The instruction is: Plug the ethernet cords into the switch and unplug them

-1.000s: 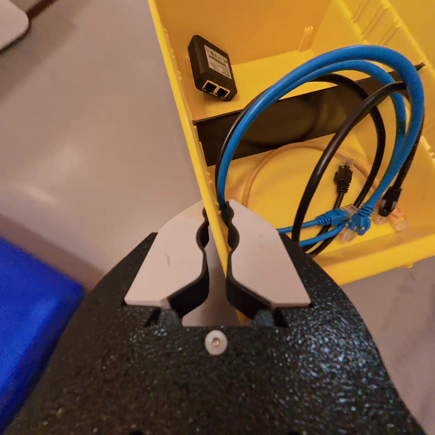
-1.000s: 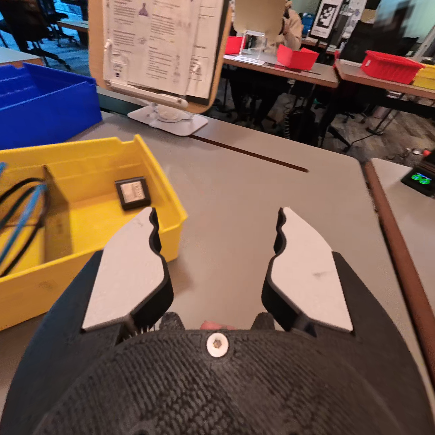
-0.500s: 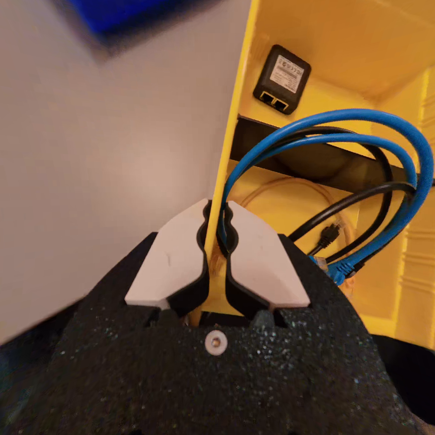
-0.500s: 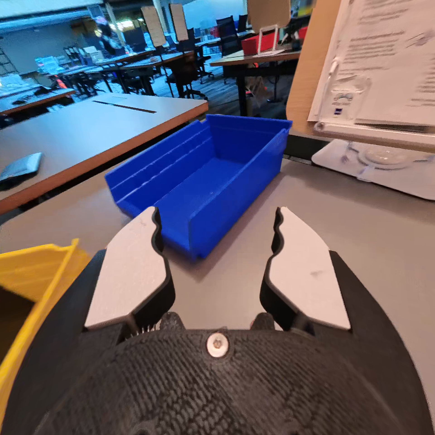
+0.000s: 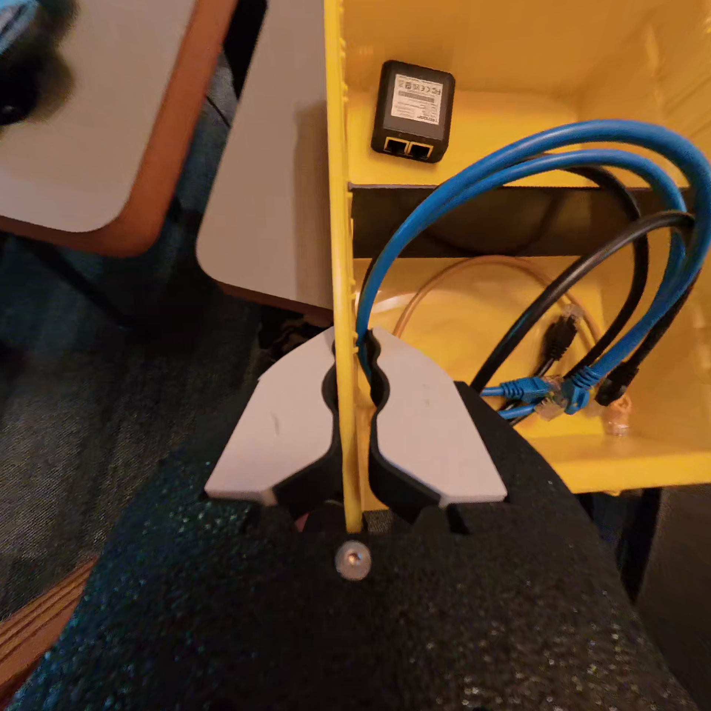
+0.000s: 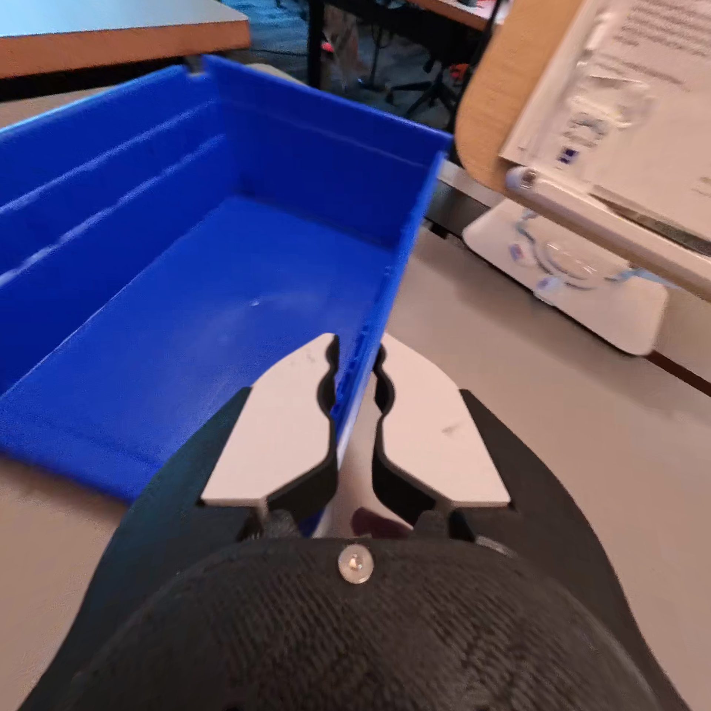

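Warm indoor light, even, moderately bright. Left wrist view: yellow bin (image 5: pixel 500 46) interior sharp; upper left corner smeared, dark; floor at left dim. Right wrist view: motion blur on blue bin (image 6: pixel 215 307) and papers (image 6: pixel 635 96), upper right. Wide-angle bending at edges.

Left wrist view looks steeply down, close, into yellow bin (image 5: pixel 500 467); right faces blue bin (image 6: pixel 269 127).
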Demonstrator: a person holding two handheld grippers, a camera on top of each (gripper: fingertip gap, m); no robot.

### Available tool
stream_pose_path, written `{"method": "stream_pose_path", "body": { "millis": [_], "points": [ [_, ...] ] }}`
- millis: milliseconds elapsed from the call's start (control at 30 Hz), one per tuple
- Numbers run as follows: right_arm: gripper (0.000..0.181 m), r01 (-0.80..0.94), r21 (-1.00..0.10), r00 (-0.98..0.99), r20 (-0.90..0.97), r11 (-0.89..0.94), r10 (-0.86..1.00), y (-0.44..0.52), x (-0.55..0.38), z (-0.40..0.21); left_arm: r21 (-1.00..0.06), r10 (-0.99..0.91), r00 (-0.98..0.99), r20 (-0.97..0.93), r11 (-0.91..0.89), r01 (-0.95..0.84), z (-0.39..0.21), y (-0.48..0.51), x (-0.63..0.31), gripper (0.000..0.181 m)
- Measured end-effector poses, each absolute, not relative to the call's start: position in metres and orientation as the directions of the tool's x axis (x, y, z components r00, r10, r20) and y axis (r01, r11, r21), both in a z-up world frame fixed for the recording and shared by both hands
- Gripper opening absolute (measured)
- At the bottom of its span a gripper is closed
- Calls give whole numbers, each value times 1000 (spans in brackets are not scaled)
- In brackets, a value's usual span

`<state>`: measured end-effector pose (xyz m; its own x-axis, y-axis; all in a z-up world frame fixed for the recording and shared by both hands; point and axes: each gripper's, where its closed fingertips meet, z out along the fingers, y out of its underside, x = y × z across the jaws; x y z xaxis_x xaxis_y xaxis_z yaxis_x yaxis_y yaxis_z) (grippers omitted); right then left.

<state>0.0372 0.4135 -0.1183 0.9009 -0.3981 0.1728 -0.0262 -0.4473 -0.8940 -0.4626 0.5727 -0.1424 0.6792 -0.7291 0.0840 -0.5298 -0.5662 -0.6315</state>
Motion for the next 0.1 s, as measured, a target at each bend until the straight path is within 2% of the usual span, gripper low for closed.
{"method": "stream_pose_path", "body": {
  "millis": [33,100],
  "points": [
    [6,-37,-898,906,155,-439,-394,400,41,-115,-638,-715,695,71,-568,-519,-142,578,-463,9],
    [3,-29,-901,943,119,-434,-311,373,38,-109,-650,-702,709,68,-570,-502,-142,585,-460,9]
  ]
}}
